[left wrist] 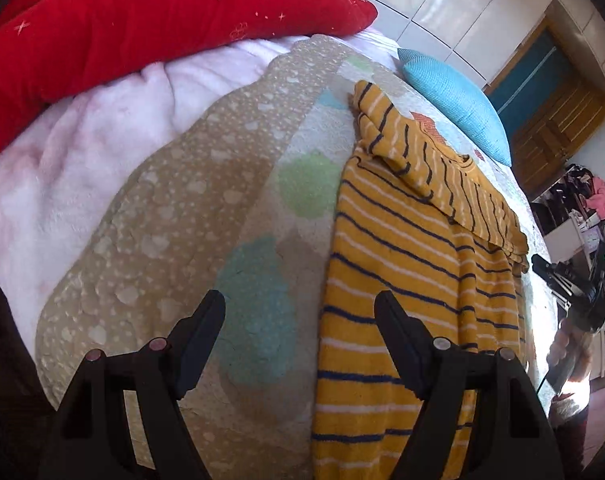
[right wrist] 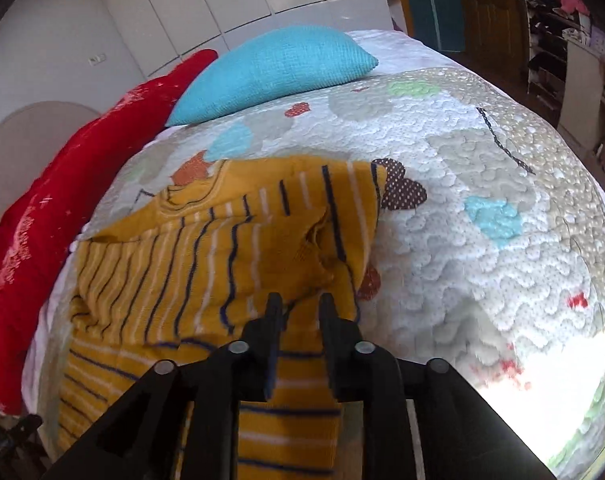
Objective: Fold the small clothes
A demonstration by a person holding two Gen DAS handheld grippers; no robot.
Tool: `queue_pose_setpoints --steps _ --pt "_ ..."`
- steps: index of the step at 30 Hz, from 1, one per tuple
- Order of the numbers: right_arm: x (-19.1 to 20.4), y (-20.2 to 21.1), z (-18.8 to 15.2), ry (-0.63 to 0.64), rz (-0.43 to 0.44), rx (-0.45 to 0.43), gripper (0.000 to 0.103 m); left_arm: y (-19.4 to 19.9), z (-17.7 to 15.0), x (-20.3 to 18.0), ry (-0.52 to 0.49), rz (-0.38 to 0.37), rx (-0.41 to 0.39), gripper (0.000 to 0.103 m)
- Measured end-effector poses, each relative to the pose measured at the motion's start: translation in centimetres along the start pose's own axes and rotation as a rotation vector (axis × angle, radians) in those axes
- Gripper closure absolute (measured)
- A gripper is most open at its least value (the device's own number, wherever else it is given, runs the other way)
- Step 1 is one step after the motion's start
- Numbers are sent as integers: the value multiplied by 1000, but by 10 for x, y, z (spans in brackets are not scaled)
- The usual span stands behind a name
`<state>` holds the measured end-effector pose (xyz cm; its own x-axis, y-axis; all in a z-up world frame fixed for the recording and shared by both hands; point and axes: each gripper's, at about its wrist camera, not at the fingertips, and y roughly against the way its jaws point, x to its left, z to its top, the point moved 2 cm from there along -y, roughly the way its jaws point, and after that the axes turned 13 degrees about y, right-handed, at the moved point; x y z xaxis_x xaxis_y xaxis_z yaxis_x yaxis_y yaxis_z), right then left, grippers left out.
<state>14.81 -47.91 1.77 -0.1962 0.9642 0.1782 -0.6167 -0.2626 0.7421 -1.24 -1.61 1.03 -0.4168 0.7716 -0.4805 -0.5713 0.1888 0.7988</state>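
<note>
A: Looking at the whole bed [left wrist: 230,184] first: the quilt is spread flat, with a red cushion [left wrist: 142,28] and a blue pillow [left wrist: 458,100] at its far side, and one small garment lies on it. How far along would you say the fold is?

B: Part way, I'd judge. The striped top [left wrist: 402,264] lies lengthwise on the quilt, and its far end looks turned over: a sleeve or shoulder flap [left wrist: 434,168] is laid across the body. The near end hangs flat and unfolded. So one tuck is in, and the other side and the final halving are left.

A: And the grippers?

B: The left gripper [left wrist: 300,308] stands wide apart with nothing between its fingers. One finger is over bare quilt, the other over the top's near edge, so the hem's side runs between them. I can't tell whether the tips touch the cloth.

A: The right one?

B: The right gripper [right wrist: 300,306] is narrow, not fully closed. In its own view a bunched ridge of the top [right wrist: 322,248] sits just ahead of the tips, and striped fabric shows through the gap. Whether the pads actually pinch a fold I cannot tell; the cloth may only lie beneath them.
</note>
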Motion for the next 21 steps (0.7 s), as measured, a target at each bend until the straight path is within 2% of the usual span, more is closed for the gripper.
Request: queue_pose_setpoints --steps 1,4,7,8,9,10,11,12,15,17,21 --pt "-2 10 -13 -5 36 5 55 -4 -3 -1 5 -28 17 27" --pt "-14 30 -61 -61 135 53 53 -15 -16 -8 11 -122 65 27" --pt "-25 42 -111 -144 216 93 53 -25 -28 -16 3 -173 92 27" --pt "-26 45 -124 -165 255 91 53 -27 -34 -21 -8 -194 102 30" --pt "-25 50 -135 -181 290 80 53 -27 -39 -25 -20 -213 116 39" --pt "-23 54 -144 -199 328 68 53 -28 -46 -29 -32 -236 137 44" --pt "-21 57 -153 -218 373 60 53 -29 -52 -31 -36 -258 161 54" --pt "-16 58 -160 -239 424 55 53 -30 -58 -33 -34 -276 178 58" --pt "2 59 -180 -266 560 40 53 -26 -77 -33 -25 -307 186 59" --pt "15 60 -190 -256 621 38 53 -22 -86 -32 -18 -331 191 59" --pt "43 65 -205 -209 668 53 53 -17 -102 -27 -17 -351 202 59"
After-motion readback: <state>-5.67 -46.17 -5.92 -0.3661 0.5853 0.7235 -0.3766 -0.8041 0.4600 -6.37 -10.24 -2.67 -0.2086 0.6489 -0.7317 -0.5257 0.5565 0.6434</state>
